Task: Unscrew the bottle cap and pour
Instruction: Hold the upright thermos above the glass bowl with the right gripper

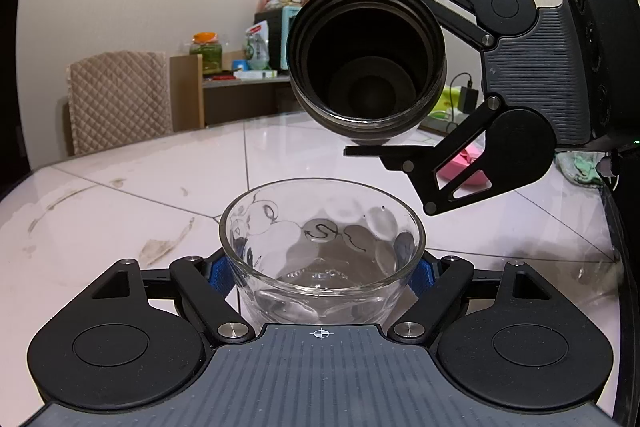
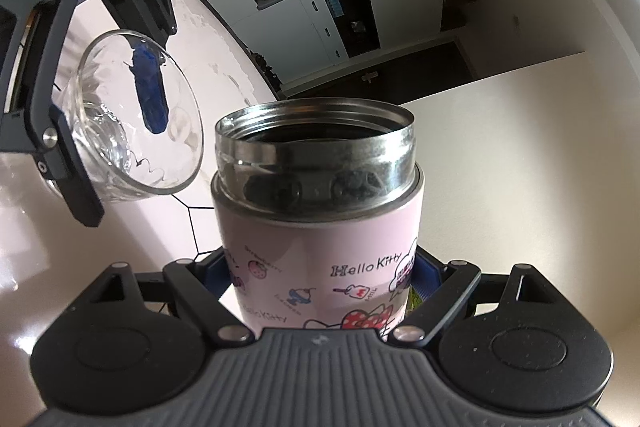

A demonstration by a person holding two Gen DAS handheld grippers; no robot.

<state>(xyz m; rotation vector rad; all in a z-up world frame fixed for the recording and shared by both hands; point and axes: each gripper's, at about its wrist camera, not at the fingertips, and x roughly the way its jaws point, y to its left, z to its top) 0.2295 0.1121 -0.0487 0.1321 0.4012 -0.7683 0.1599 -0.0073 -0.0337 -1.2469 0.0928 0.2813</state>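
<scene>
My left gripper (image 1: 324,277) is shut on a clear glass cup (image 1: 322,251) that stands on the white table (image 1: 120,195); a little clear liquid lies at its bottom. My right gripper (image 2: 324,279) is shut on a pink Hello Kitty thermos bottle (image 2: 320,263) with its cap off. The bottle is tipped on its side above and behind the cup, its open steel mouth (image 1: 366,61) facing the left camera. In the right wrist view the cup (image 2: 136,123) sits up left of the bottle mouth, held by the left gripper (image 2: 100,79). No stream is visible.
A quilted chair (image 1: 120,99) stands behind the table at the left. A shelf with jars and boxes (image 1: 256,59) is at the back. A pink object (image 1: 464,167) and a cloth (image 1: 580,167) lie on the table at the right, behind the right gripper.
</scene>
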